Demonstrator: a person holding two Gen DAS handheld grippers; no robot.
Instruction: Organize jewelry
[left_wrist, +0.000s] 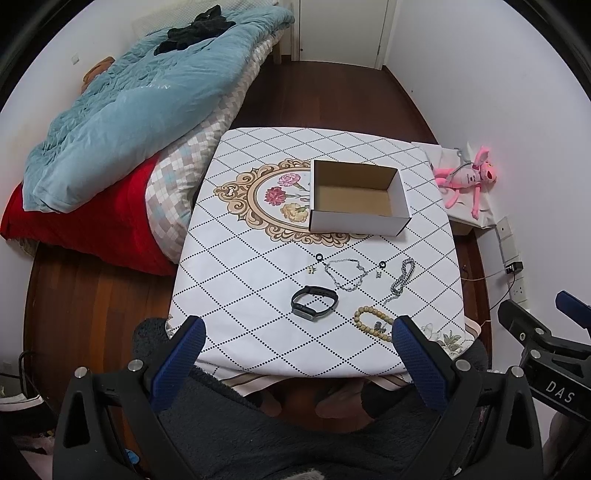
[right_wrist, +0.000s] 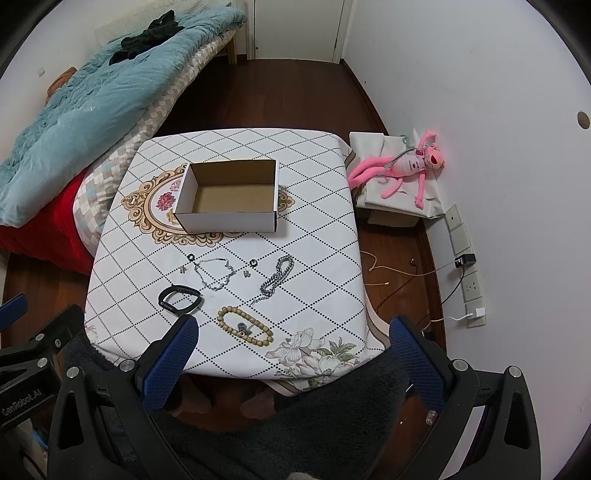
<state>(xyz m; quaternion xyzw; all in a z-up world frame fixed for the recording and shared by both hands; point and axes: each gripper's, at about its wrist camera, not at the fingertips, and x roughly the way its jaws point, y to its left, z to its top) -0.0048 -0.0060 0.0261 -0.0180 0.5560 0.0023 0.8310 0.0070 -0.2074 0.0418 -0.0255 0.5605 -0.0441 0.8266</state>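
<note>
An empty white cardboard box (left_wrist: 358, 197) (right_wrist: 229, 197) stands in the middle of the cloth-covered table (left_wrist: 258, 295) (right_wrist: 314, 258). In front of it lie a black wristband (left_wrist: 314, 301) (right_wrist: 180, 298), a thin silver chain (left_wrist: 345, 273) (right_wrist: 216, 272), a thick silver chain (left_wrist: 402, 277) (right_wrist: 277, 275), a wooden bead bracelet (left_wrist: 373, 325) (right_wrist: 245, 326), two black rings (left_wrist: 318, 256) (left_wrist: 383, 264) and small earrings (left_wrist: 312, 270). My left gripper (left_wrist: 299, 328) hangs open above the table's near edge, holding nothing. My right gripper (right_wrist: 293, 328) is open too, high over the near right corner.
A bed with a blue quilt (left_wrist: 129, 99) and red blanket (left_wrist: 85, 221) lies to the left. A pink plush toy (right_wrist: 410, 166) rests on a low stand at the right. Wall sockets and cables (right_wrist: 465, 266) run along the right wall. A person's fleece-covered lap (left_wrist: 277, 424) sits below the grippers.
</note>
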